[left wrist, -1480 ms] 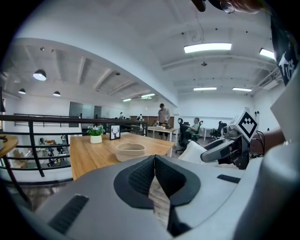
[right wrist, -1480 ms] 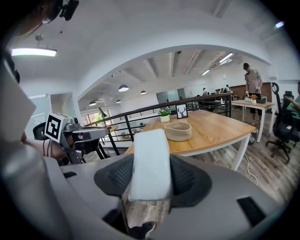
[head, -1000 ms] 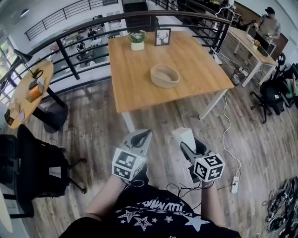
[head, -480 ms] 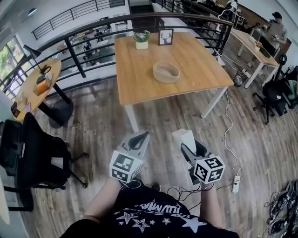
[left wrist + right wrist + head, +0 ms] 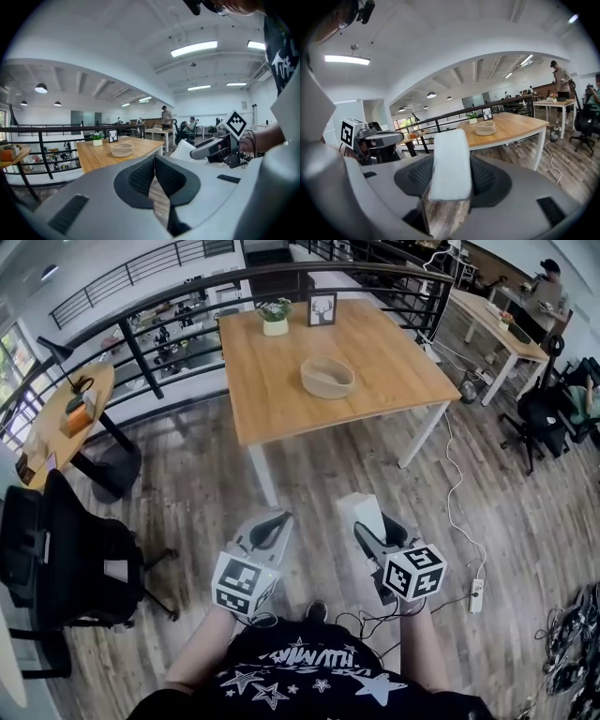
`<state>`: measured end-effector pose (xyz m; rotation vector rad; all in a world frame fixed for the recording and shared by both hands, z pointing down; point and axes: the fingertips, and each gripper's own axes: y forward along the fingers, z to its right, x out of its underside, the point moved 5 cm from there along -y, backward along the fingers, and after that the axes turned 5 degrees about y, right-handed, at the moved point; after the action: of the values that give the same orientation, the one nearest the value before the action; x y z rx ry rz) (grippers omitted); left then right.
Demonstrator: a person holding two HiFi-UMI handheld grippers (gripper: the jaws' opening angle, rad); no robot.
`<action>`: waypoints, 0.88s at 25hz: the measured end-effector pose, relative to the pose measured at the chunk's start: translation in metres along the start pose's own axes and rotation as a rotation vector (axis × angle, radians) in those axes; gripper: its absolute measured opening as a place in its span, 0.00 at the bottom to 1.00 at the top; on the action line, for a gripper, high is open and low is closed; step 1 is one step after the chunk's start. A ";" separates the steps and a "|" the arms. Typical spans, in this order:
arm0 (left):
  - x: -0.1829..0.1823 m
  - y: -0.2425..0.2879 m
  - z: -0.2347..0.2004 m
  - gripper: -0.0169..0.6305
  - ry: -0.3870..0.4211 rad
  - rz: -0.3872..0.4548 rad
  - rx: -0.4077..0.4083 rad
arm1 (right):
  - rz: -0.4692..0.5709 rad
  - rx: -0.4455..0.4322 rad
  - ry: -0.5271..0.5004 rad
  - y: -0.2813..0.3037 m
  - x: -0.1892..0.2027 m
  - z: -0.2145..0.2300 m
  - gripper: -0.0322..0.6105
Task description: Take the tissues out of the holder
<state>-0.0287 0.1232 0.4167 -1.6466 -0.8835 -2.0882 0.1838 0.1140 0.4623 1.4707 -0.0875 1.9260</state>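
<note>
Right tongs – pinching a white tissue pack. The pack stands upright between the two dark pads and rises above them; the right gripper view shows both pads against its sides.

Left tongs – pressed together, pad tips meeting, nothing between them. They sit just beside the right tongs, both held out over the wood floor and pointing slightly downward.

Holder – a pale woven bowl, low-walled, on the wooden worktop. It stands well ahead of both tongs, well apart from the pack. From the head view its inside shows only its own pale bottom. The tissues are in the right tongs, not in the bowl.

Beyond the holder, at the far edge of the worktop: a small white pot with a green plant in it, and beside it an upright framed picture.

Left of the left tongs: a black chair. Further off on that side, a round side table carrying small items too small to tell. Right of the right tongs, a white power strip lies on the floor.
</note>
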 end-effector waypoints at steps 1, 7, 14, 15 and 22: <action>0.002 -0.007 -0.003 0.05 0.000 0.000 0.000 | 0.002 -0.001 0.000 0.002 0.000 -0.008 0.42; 0.015 -0.061 -0.031 0.05 -0.008 0.014 -0.002 | -0.001 -0.015 -0.029 0.019 0.009 -0.075 0.42; 0.033 -0.114 -0.051 0.05 -0.026 0.028 0.024 | -0.011 0.014 -0.053 0.020 0.029 -0.140 0.42; 0.034 -0.120 -0.050 0.05 -0.026 0.030 0.029 | -0.010 0.022 -0.051 0.017 0.032 -0.145 0.42; 0.042 -0.158 -0.049 0.05 -0.020 0.044 0.065 | 0.009 0.075 -0.026 -0.003 0.051 -0.179 0.42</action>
<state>-0.1724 0.2140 0.4089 -1.6417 -0.9039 -1.9963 0.0334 0.2212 0.4422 1.5468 -0.0340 1.9368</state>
